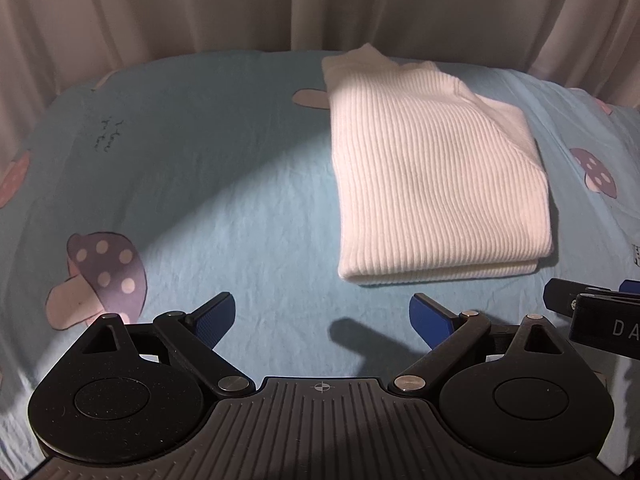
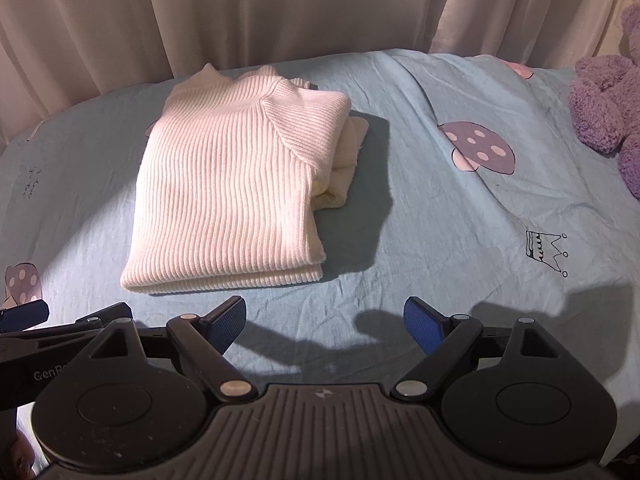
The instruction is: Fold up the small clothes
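A white ribbed sweater [image 1: 436,176] lies folded in a neat rectangle on the light blue sheet [image 1: 240,184]; it also shows in the right wrist view [image 2: 228,188], collar at the far end. My left gripper [image 1: 322,320] is open and empty, hovering just in front of the sweater's near left corner. My right gripper [image 2: 324,324] is open and empty, in front of the sweater's near right corner. Each gripper's blue-padded fingers show at the edge of the other's view, the right one [image 1: 592,300] and the left one [image 2: 24,316].
The sheet has mushroom prints [image 1: 104,276] and a small crown print [image 2: 546,250]. A purple plush toy [image 2: 612,112] lies at the far right. Beige curtains [image 1: 320,4] hang behind the bed's far edge.
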A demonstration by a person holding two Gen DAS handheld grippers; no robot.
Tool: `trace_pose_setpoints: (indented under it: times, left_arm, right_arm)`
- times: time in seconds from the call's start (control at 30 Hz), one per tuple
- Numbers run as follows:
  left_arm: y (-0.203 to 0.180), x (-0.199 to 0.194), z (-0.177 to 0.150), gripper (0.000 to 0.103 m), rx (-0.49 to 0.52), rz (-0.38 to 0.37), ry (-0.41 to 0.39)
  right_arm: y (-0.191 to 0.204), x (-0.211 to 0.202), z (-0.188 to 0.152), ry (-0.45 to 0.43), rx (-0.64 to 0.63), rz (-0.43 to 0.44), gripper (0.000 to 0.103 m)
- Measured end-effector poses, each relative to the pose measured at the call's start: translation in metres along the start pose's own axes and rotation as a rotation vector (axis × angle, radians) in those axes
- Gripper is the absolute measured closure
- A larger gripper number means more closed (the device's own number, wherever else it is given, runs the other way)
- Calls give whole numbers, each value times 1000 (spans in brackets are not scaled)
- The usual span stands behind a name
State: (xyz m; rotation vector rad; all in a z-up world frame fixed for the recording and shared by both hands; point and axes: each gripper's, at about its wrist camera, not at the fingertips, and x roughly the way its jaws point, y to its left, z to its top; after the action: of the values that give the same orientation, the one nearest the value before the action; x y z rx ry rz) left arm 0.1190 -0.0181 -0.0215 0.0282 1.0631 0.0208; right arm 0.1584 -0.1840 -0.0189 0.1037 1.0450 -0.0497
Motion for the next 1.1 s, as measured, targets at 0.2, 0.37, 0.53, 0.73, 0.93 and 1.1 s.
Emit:
trace_pose_setpoints:
  times: [0.2, 0.37, 0.53, 0.73, 0.93, 1.1]
  left_arm:
    - [1, 0, 2, 6, -3, -5, 6]
    - [-1, 1, 1, 6, 0, -6, 12]
    - [-1, 1, 1, 6, 2, -11, 19]
    - [-2, 1, 0, 6, 5, -9, 20]
    - [-3, 0, -1, 6, 4, -13, 22]
    - [-4, -1, -2, 6, 7, -13, 25]
  right_arm:
    - [0, 0, 2, -5, -1, -6, 17]
    - [-1, -2, 2, -9, -4, -13, 17]
    - [-2, -4, 2, -16, -7, -18, 17]
    - [-2, -6, 2, -21, -11, -18, 17]
    - [-4, -8, 2, -26, -11, -22, 17]
    - [-4, -9, 2, -27, -12, -22, 17]
